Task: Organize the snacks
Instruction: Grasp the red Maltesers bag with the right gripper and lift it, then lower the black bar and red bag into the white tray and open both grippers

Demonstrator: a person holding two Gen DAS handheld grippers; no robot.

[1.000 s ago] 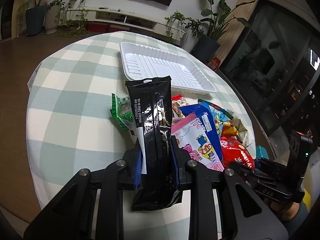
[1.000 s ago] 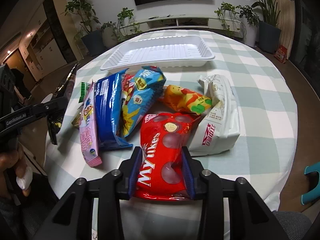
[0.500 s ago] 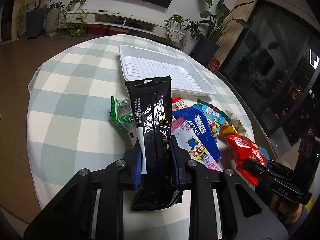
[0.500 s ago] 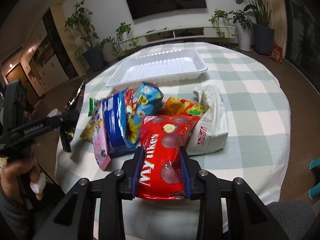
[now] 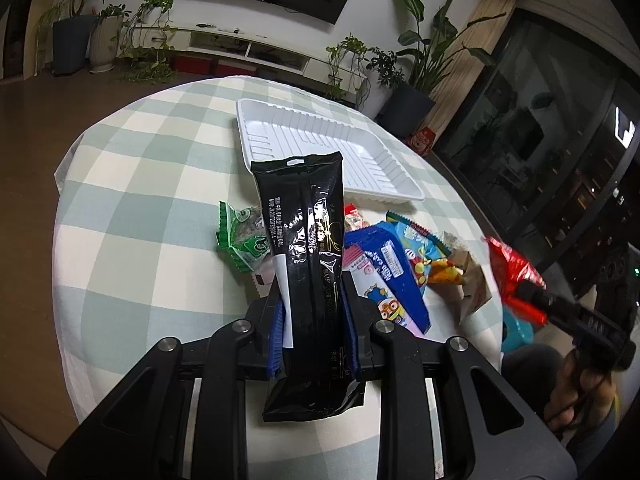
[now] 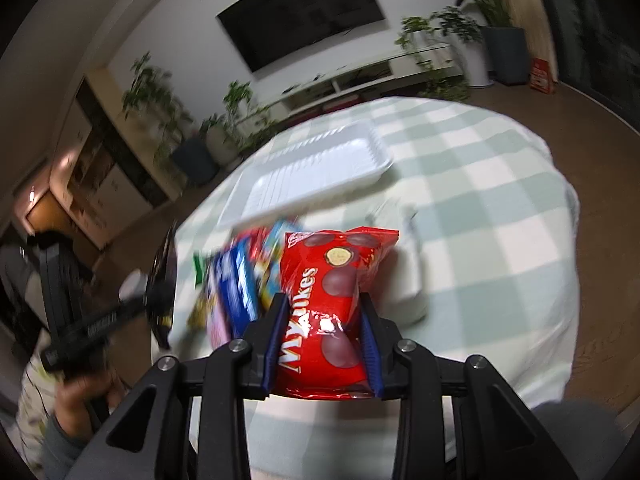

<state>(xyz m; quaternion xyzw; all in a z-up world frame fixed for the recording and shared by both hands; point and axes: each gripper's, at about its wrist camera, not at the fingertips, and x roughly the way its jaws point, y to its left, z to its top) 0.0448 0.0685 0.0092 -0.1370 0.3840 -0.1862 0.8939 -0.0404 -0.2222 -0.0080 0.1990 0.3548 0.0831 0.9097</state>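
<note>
My left gripper (image 5: 314,312) is shut on a long black snack packet (image 5: 308,264), held upright above the near side of the table. My right gripper (image 6: 322,320) is shut on a red Mylikes bag (image 6: 336,300), held clear of the tabletop and tilted. In the left wrist view the same red bag (image 5: 512,264) hangs at the right, beyond the pile. An empty white tray (image 5: 320,148) lies at the far side of the table. Between tray and grippers lie a blue packet (image 5: 394,276), a green packet (image 5: 240,240) and a white bag (image 6: 408,272).
A round table under a green and white check cloth (image 5: 140,200) carries everything. Potted plants and a low TV cabinet (image 5: 248,48) stand behind it. A teal stool (image 5: 516,328) sits low at the right, near the person's hand (image 5: 576,392).
My right gripper has risen with the red bag, lifting it off the table, and has rolled so its view tilts. The left gripper and black packet have stayed put.
</note>
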